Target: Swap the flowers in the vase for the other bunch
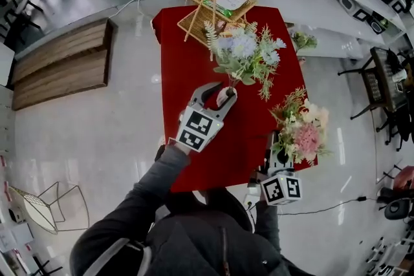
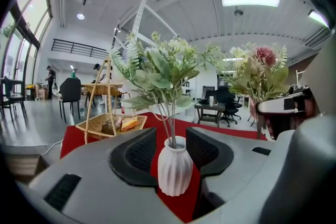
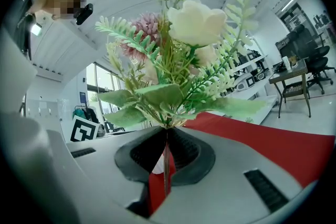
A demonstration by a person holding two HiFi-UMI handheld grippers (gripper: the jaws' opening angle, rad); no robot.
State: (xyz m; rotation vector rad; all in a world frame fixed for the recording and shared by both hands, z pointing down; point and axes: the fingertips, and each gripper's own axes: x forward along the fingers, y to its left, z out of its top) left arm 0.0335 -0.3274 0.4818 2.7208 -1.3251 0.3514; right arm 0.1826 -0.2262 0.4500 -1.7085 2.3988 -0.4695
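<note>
At the near edge, the person's grey sleeve (image 1: 145, 194) reached forward to the table (image 1: 187, 74), which was covered in red cloth. On the near right, the right gripper (image 1: 276, 153) pointed about level, its jaws pressed together on the thin stems of the pink and cream bunch (image 1: 303, 131). The blooms and ferny leaves of that bunch stood up above the jaws, clear of the cloth, over the table's near right corner.

A little farther and to the left, the left gripper (image 1: 218, 95) lay over the middle of the table with its jaws spread wide. The white ribbed vase (image 1: 225, 97) stood upright on the cloth between the two black pads, and red cloth showed in the gap between each pad and the vase, so neither pad pressed on it. The blue and white bunch (image 1: 244, 52) sat in the vase's mouth, its stems going down inside and its leaves and flowers spreading toward the far right.

At the far end of the table, a two-tier wicker basket (image 1: 191, 21) with a tall handle held some packaged items. Off the table to the far left, a wooden bench (image 1: 61, 61) stood on the pale glossy floor.
</note>
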